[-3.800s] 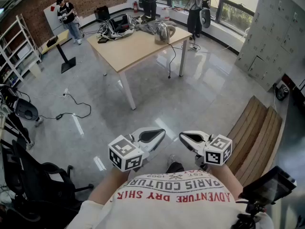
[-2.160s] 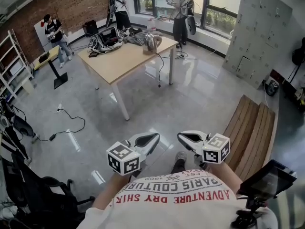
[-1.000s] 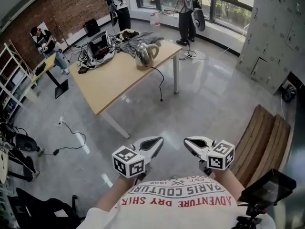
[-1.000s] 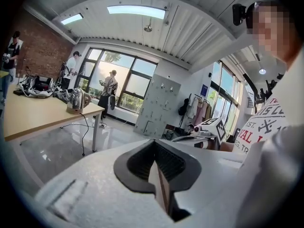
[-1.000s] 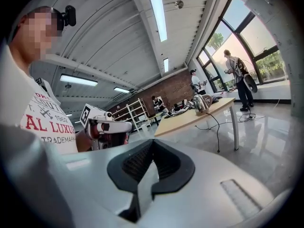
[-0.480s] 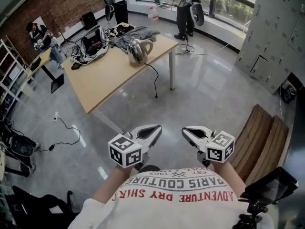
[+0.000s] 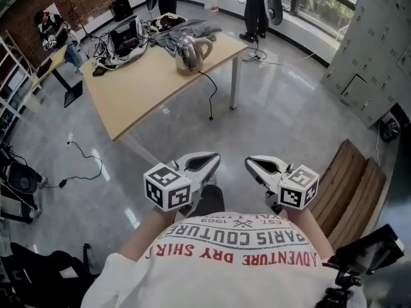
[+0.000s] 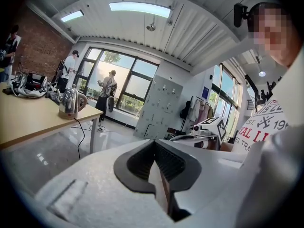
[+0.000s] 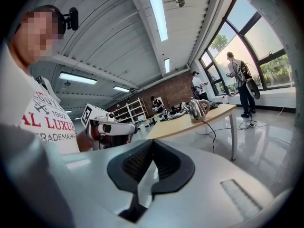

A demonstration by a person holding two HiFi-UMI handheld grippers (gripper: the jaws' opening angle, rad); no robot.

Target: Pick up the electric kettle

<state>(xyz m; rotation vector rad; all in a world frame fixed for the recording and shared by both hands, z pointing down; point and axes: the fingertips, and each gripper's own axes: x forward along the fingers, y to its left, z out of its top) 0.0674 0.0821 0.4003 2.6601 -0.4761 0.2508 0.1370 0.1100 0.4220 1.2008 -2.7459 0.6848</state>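
Note:
A shiny steel electric kettle [image 7: 189, 52] stands on the far part of a light wooden table [image 7: 144, 85], its black cord [image 7: 209, 95] hanging off the table's edge. The kettle [image 8: 71, 103] also shows in the left gripper view and, smaller, the kettle [image 9: 198, 109] in the right gripper view. My left gripper [image 7: 215, 158] and right gripper [image 7: 248, 163] are held side by side in front of the person's chest, well short of the table. Both are shut with nothing between the jaws.
Grey cloth [image 7: 186, 31] and a tangle of equipment and cables [image 7: 122, 40] lie at the table's far end. Two people stand by the windows [image 7: 257, 5]; another person [image 7: 48, 31] is at far left. A wooden bench [image 7: 350, 191] lies at right; a cable [image 7: 83, 165] trails on the floor.
The person has walked toward the table: the table and kettle sit lower and nearer in the head view. Both grippers stay shut, held the same way.

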